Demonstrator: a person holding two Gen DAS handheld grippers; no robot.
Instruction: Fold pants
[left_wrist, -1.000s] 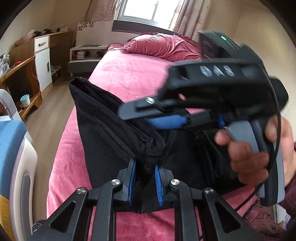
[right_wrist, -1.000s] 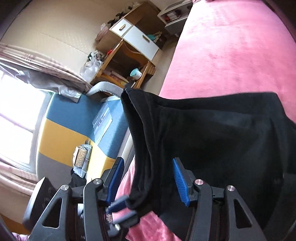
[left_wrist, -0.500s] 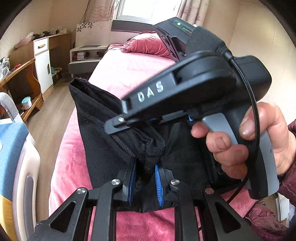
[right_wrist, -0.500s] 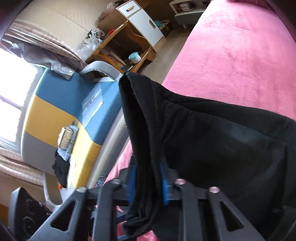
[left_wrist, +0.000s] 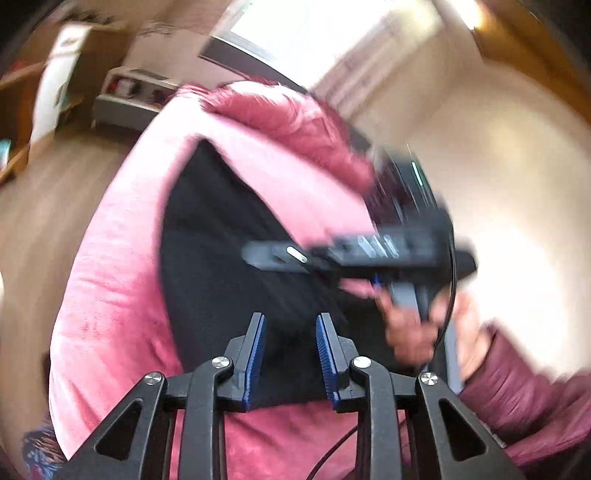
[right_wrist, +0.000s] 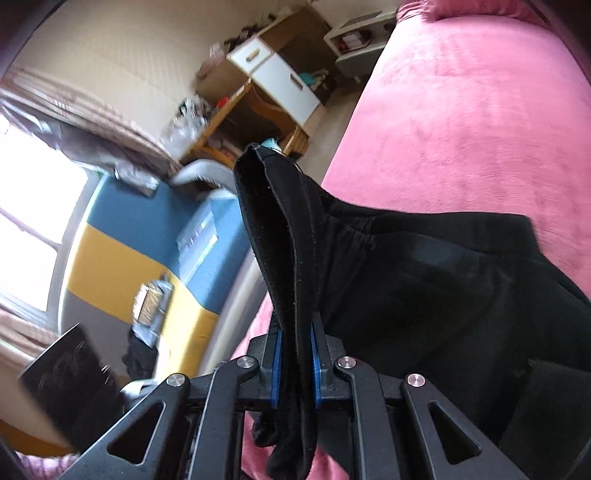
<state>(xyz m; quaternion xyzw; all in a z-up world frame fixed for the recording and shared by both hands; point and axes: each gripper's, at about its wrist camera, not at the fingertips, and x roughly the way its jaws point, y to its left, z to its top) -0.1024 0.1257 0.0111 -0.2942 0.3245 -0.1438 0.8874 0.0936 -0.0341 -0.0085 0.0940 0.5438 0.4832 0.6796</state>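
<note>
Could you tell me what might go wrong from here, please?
1. Only the right tool grips the black pants; the left tool has just been opening, so the fold may slump unevenly.
2. The pinched bunch is thick and might slip out.
3. The pants lie near the bed edge and might slide off.

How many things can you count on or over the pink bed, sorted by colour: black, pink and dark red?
Black: 3 (black fabric pants, left gripper, right gripper)
Pink: 1 (pink plush bed cover)
Dark red: 1 (dark red rumpled quilt)
Total: 5
</note>
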